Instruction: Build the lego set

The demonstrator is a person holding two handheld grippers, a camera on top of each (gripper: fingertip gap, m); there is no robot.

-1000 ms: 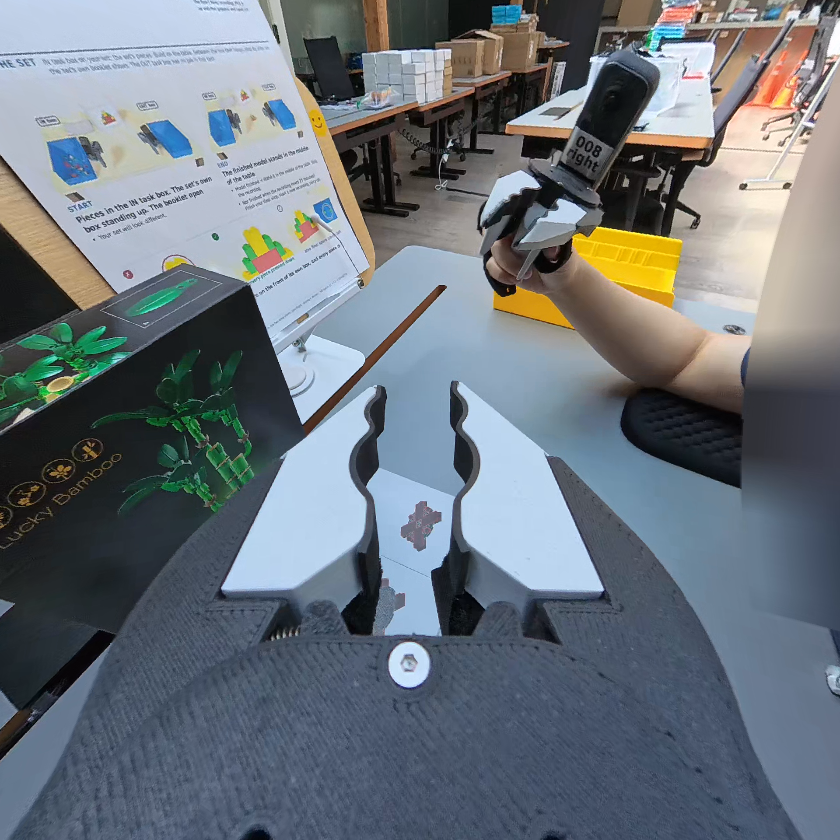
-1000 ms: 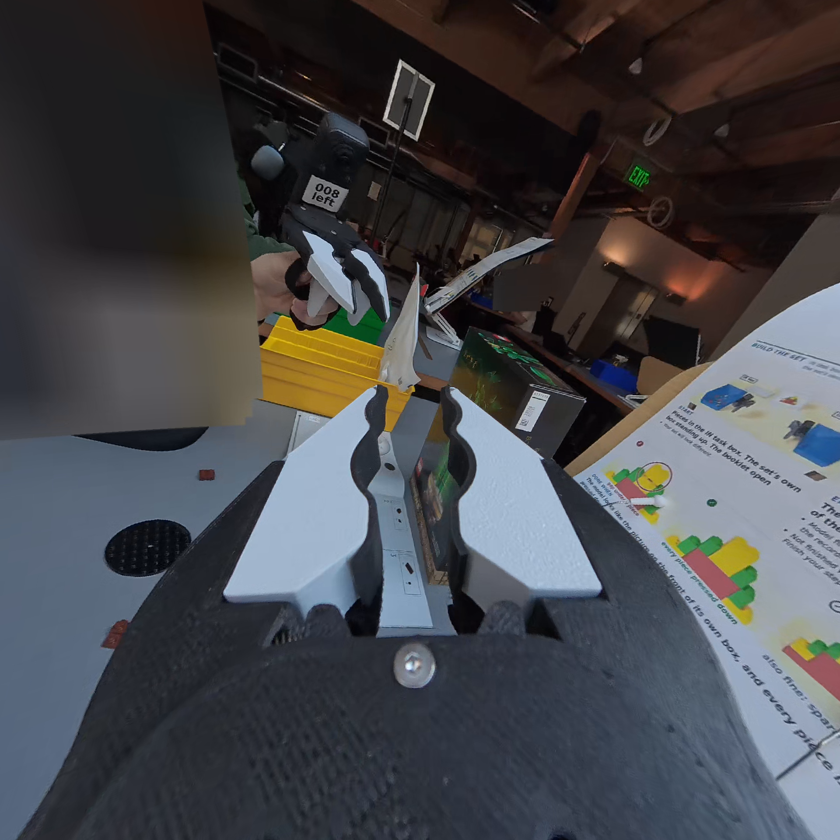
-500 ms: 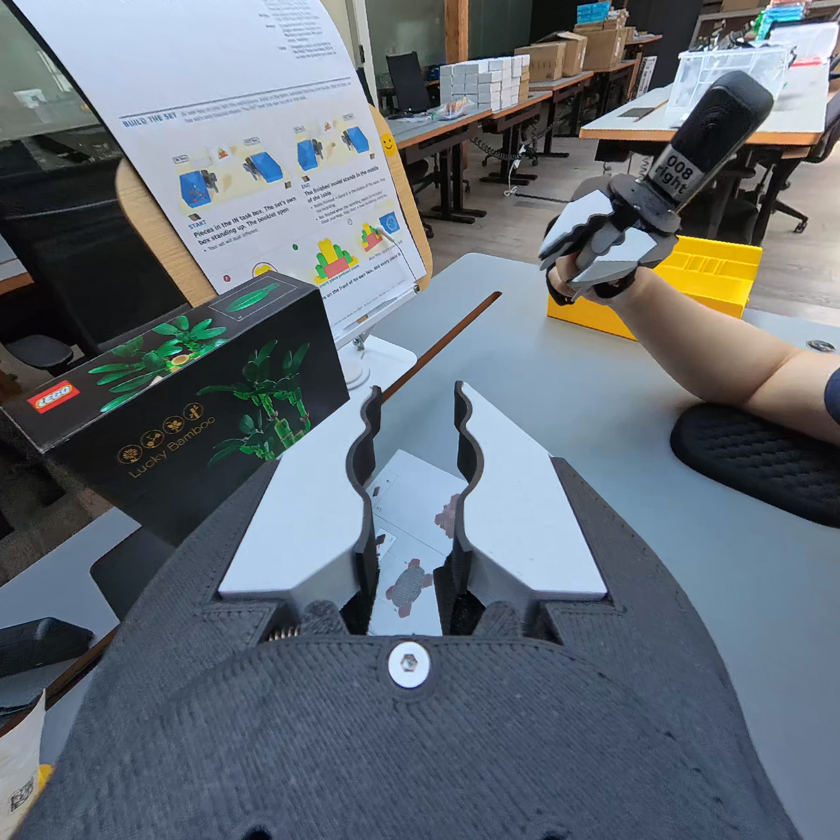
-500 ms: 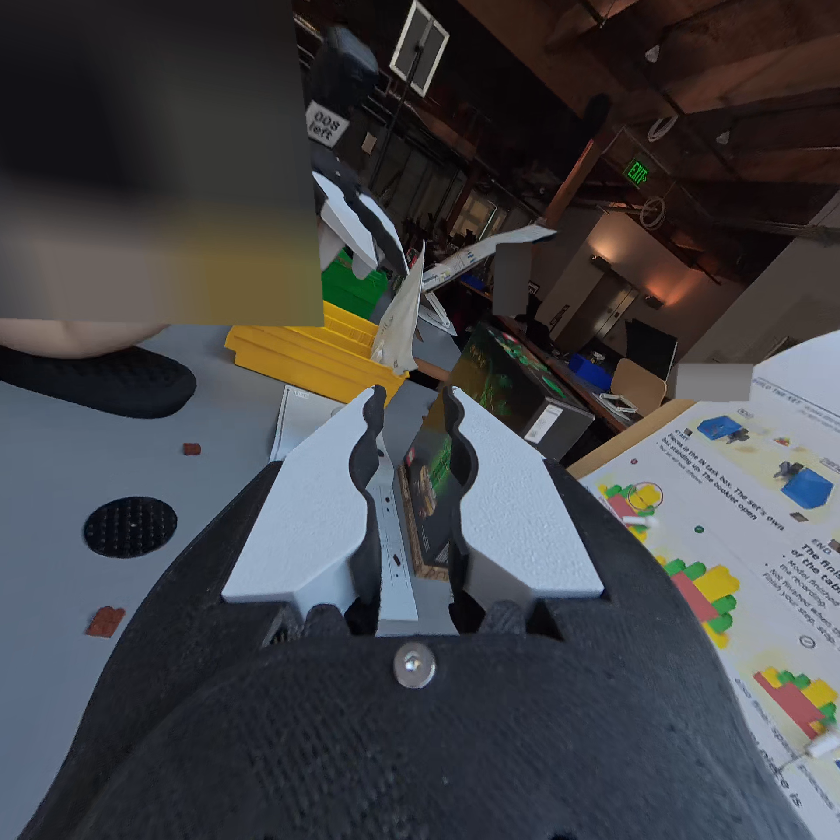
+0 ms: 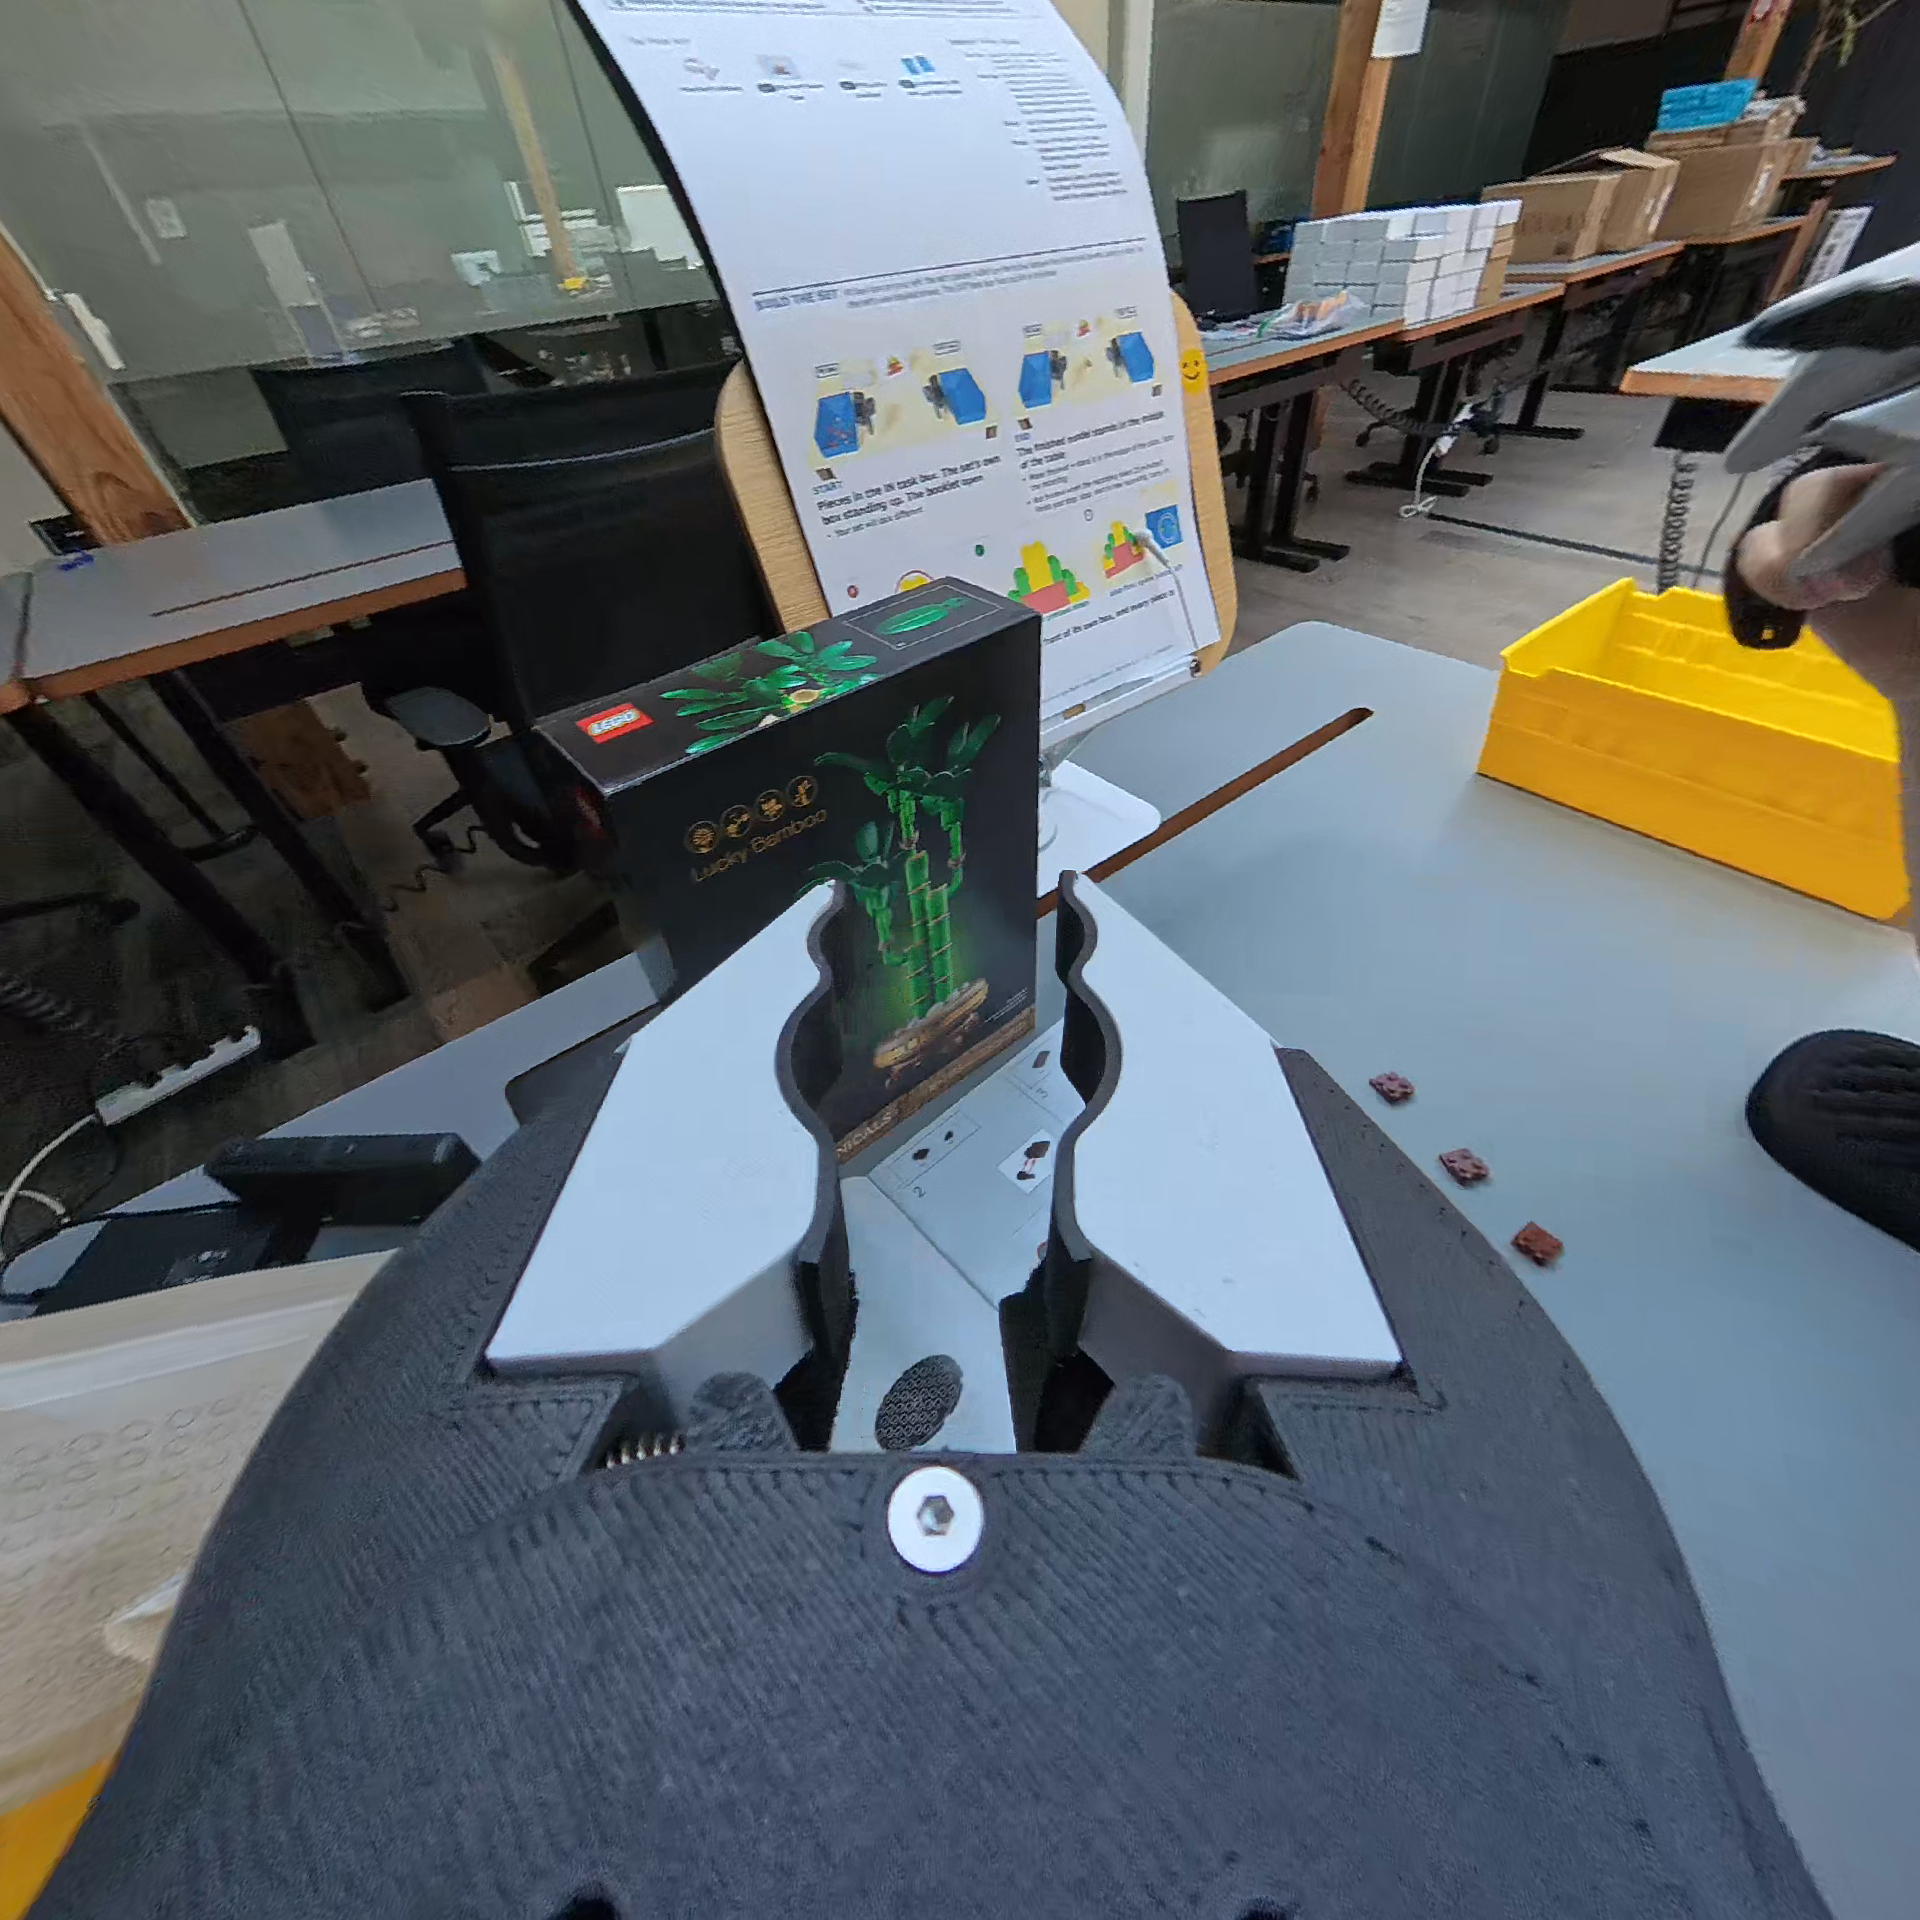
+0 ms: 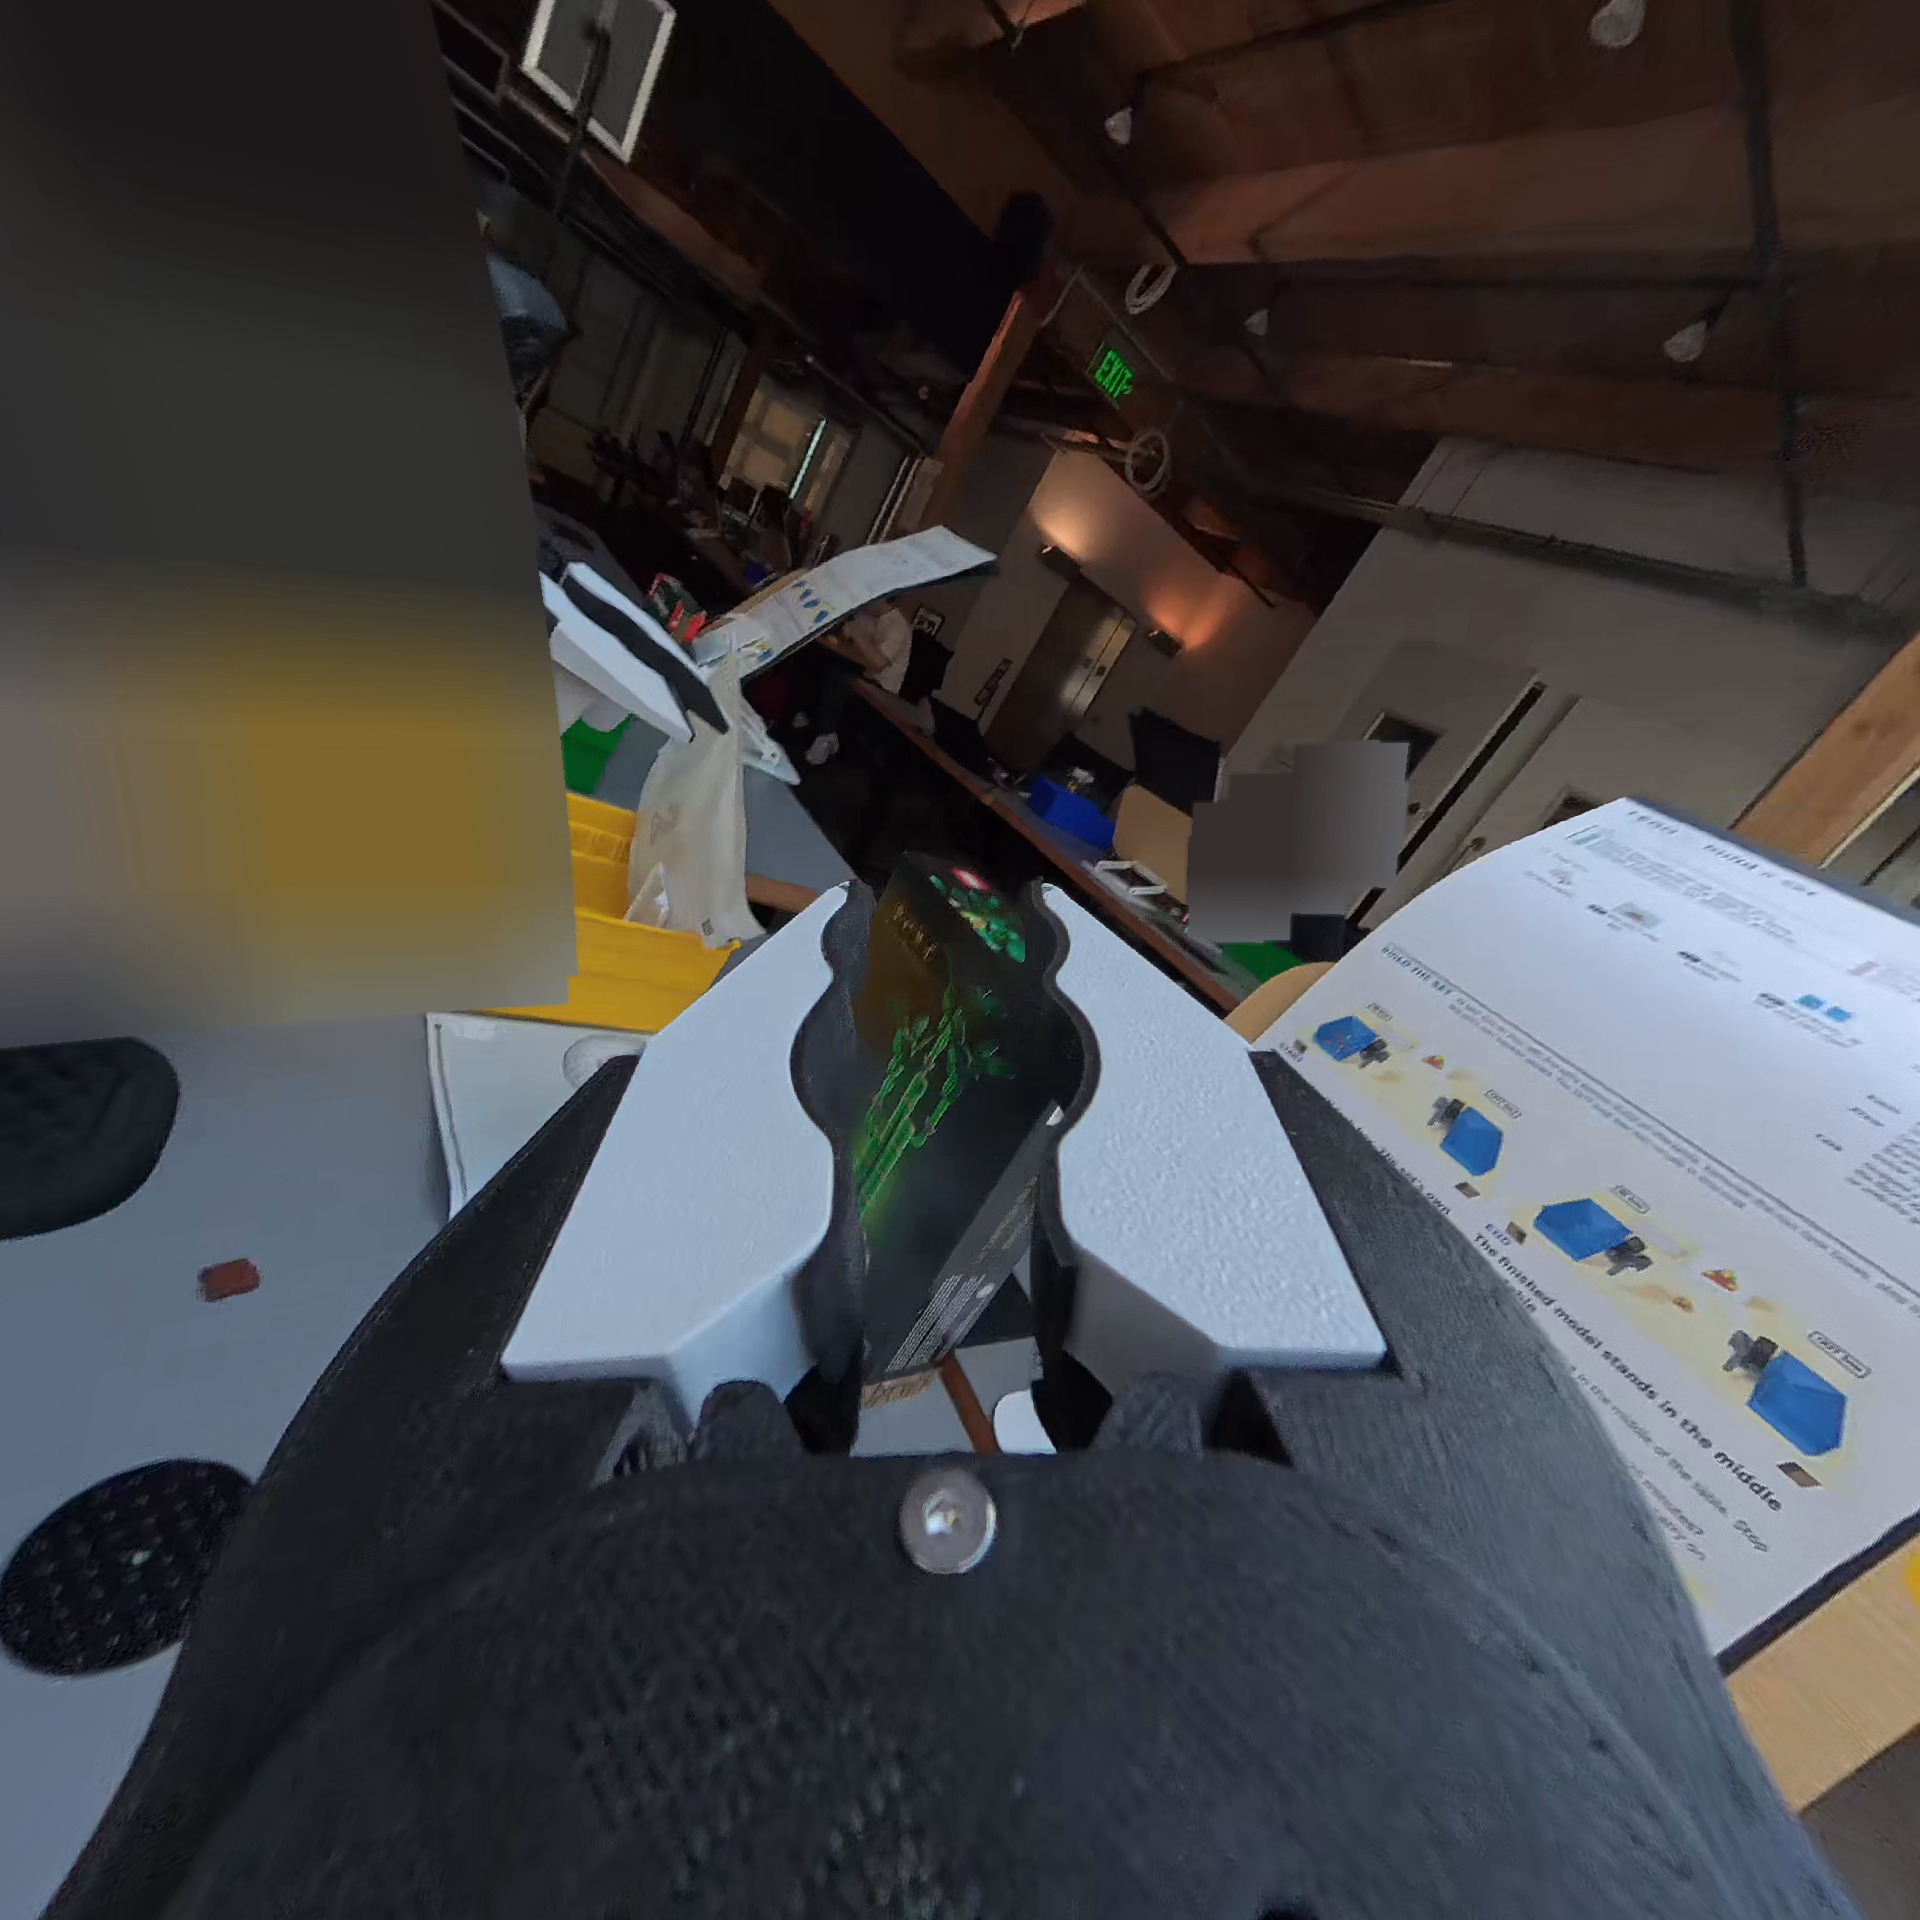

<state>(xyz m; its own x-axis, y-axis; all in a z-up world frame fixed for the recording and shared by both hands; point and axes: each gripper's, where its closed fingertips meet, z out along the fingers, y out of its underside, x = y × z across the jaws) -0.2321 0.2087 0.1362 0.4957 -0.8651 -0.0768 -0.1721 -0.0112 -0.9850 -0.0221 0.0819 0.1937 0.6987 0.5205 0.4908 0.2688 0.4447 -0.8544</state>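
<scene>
The black Lego box with a green bamboo picture stands upright on the grey table. The open booklet lies in front of it. Three small brown pieces lie to the right. My left gripper is open and empty, raised above the booklet and facing the box. My right gripper is open and empty, held up in the air; the box shows through its gap, farther off. The right gripper shows at the edge of the left wrist view.
A yellow bin sits at the back right. A printed instruction sheet on a stand rises behind the box. A black pad lies at the right. A white bag hangs just below the left gripper. Left tips to right tips: about 25 cm.
The left gripper has pulled back and turned left, so the box now stands straight ahead between its fingers. The right gripper has swung toward the box. Both stay open.
</scene>
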